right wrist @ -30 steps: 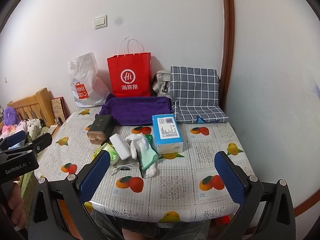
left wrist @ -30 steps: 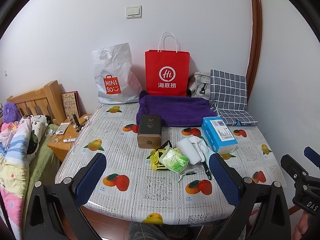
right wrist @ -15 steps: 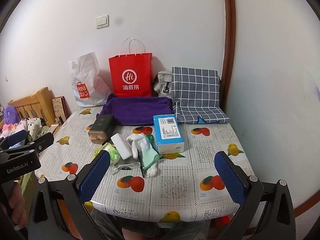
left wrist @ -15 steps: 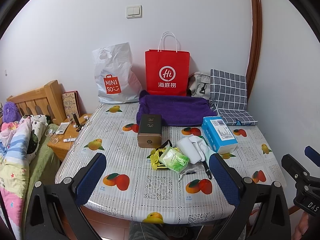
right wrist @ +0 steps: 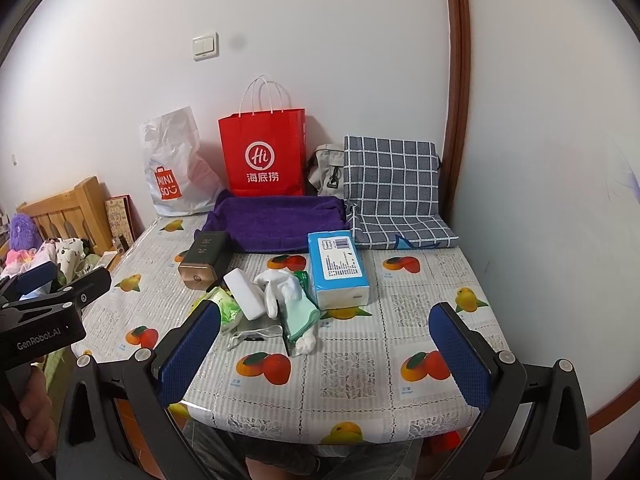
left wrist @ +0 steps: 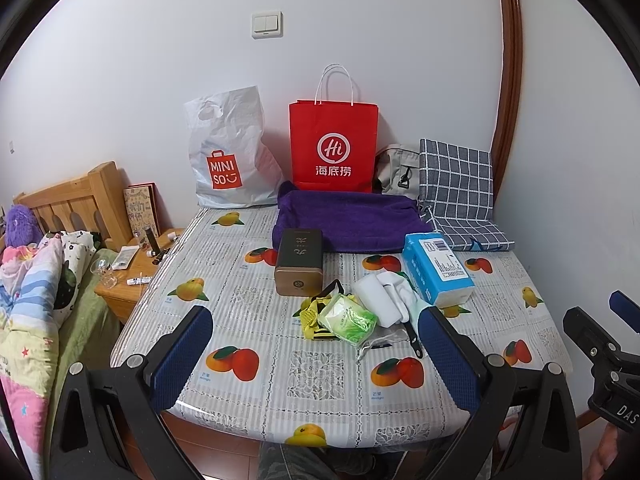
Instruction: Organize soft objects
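Observation:
A pile of soft things lies mid-table: a green tissue pack [left wrist: 347,317], a yellow-black strap [left wrist: 312,312], a white pouch [left wrist: 376,300], a white glove [right wrist: 280,286] and a mint cloth [right wrist: 302,314]. A blue tissue pack [left wrist: 437,266] [right wrist: 338,266] lies to their right. A purple towel [left wrist: 352,220] [right wrist: 276,222] and a grey checked cushion [left wrist: 456,184] [right wrist: 392,184] lie at the back. My left gripper [left wrist: 320,354] is open and empty above the table's near edge. My right gripper [right wrist: 322,346] is open and empty, also near the front edge.
A brown-gold box [left wrist: 299,266] stands left of the pile. A red paper bag [left wrist: 334,146], a white MINISO bag [left wrist: 230,152] and a grey bag [left wrist: 398,172] lean on the back wall. A wooden nightstand [left wrist: 128,276] and bed [left wrist: 36,280] stand to the left.
Both grippers have drifted very slightly; the scene on the table is unchanged and both stay open.

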